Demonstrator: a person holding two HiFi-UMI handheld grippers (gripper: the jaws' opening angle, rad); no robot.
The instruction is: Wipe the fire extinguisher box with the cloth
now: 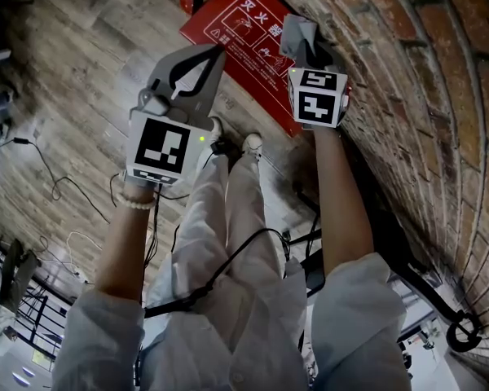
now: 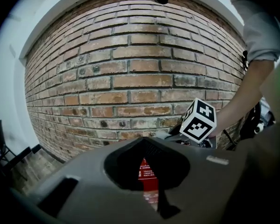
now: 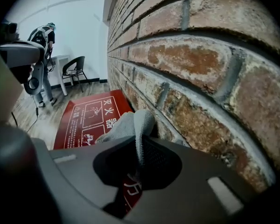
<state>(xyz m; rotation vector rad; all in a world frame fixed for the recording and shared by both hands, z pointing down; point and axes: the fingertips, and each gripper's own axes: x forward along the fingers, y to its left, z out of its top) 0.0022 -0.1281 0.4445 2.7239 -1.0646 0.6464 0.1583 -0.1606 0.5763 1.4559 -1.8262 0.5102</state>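
Fire extinguisher box (image 1: pixel 244 39), red, on floor by brick wall (image 1: pixel 407 72). My right gripper (image 1: pixel 307 49) pinches grey cloth (image 1: pixel 300 32) over it; my left gripper (image 1: pixel 205 55) closed, empty.

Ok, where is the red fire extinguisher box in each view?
Head view: fire extinguisher box, top centre.
Left gripper view: bottom centre, a red sliver of box between the jaws.
Right gripper view: box lower left, behind the cloth.
Shared landmark: the brick wall beside it.
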